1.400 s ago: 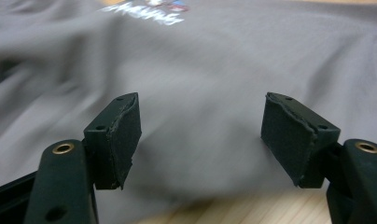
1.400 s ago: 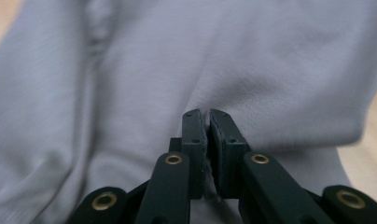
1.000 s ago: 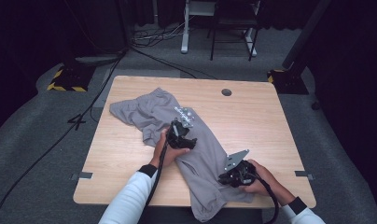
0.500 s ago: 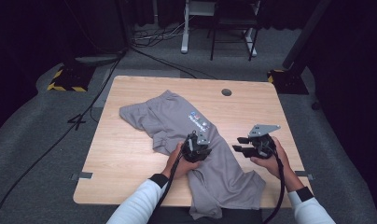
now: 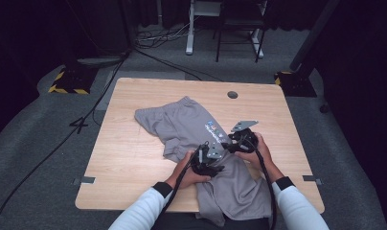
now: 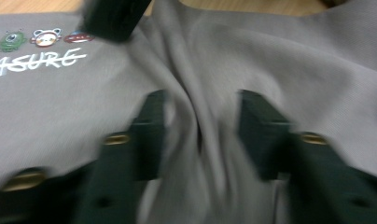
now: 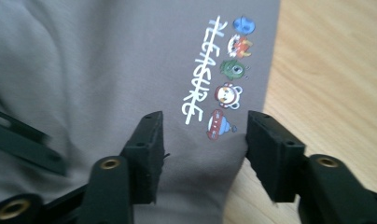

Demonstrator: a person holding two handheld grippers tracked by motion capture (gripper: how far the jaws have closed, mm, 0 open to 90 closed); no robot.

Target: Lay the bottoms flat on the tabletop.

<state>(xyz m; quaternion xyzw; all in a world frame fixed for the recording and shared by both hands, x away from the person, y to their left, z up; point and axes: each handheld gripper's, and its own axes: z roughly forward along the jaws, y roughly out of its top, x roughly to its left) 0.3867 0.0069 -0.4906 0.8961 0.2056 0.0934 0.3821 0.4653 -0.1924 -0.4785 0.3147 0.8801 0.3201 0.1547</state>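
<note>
A grey T-shirt (image 5: 182,124) lies crumpled on the wooden table (image 5: 129,158), and its lower part hangs over the front edge. A white word and small cartoon figures are printed on it (image 7: 214,79). My left gripper (image 5: 208,160) rests on the shirt's middle. Its jaws have just been opening and now stand open astride a raised fold of cloth (image 6: 203,135). My right gripper (image 5: 234,141) is just right of it. Its jaws have also been opening, and they hover open (image 7: 200,140) over the shirt's edge just below the print. A black part of the right gripper (image 6: 112,18) shows in the left gripper view.
Bare wood lies left of the shirt and along the right edge (image 7: 326,70). There is a round hole (image 5: 232,95) near the table's far side. Beyond the table stand white desk legs (image 5: 191,28), floor cables and yellow-black striped blocks (image 5: 62,81).
The shirt has been pulled to the right and bunched up. My left gripper moved right and nearer the person. My right gripper came from the front right corner up to the print, with its jaws wider.
</note>
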